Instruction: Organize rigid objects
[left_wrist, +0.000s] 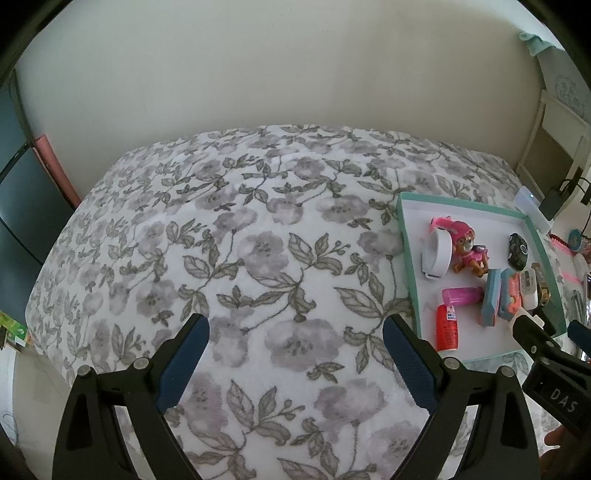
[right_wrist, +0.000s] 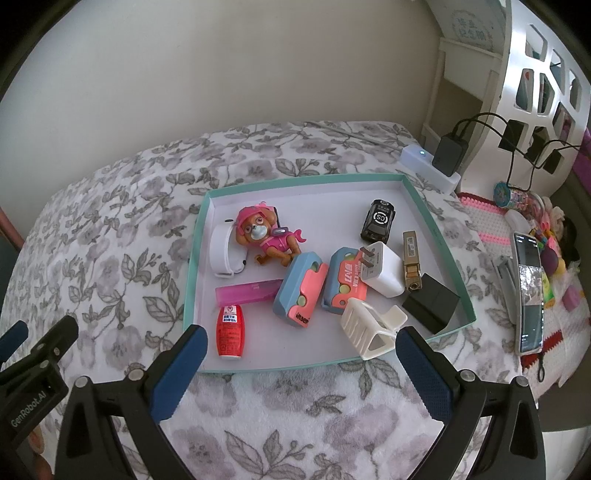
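Both grippers are spread wide with nothing between their blue pads. The right gripper (right_wrist: 297, 354) hangs over the near edge of a shallow teal-rimmed tray (right_wrist: 432, 218), which serves as the landmark here. The left gripper (left_wrist: 295, 354) hovers over bare flowered bedspread (left_wrist: 258, 229) well to the left of the tray, and touches nothing.

Closest to the right gripper, just inside the tray's near edge, a white hair claw clip (right_wrist: 371, 330) lies toward the near right and a small red bottle (right_wrist: 231, 330) stands at the near left. Behind the bottle lies a pink translucent case (right_wrist: 249, 290). In the tray's middle two blue-and-coral boxes (right_wrist: 301, 293) lean side by side, the right one touching a white wall charger (right_wrist: 382, 271). A gold lighter (right_wrist: 412, 258) and a black cube (right_wrist: 430, 302) sit by the tray's right wall. Farther back are a pink toy pup (right_wrist: 266, 234), a white band (right_wrist: 225, 251) at the left wall, and a black toy car (right_wrist: 378, 221).

The objects look already gathered, so the step in hand is probably picking one to tidy. The clip or the bottle seems easiest: come straight down, pads on the flat sides, and clear the tray rim and the neighbours before closing. The bottle may roll or tip if nudged.
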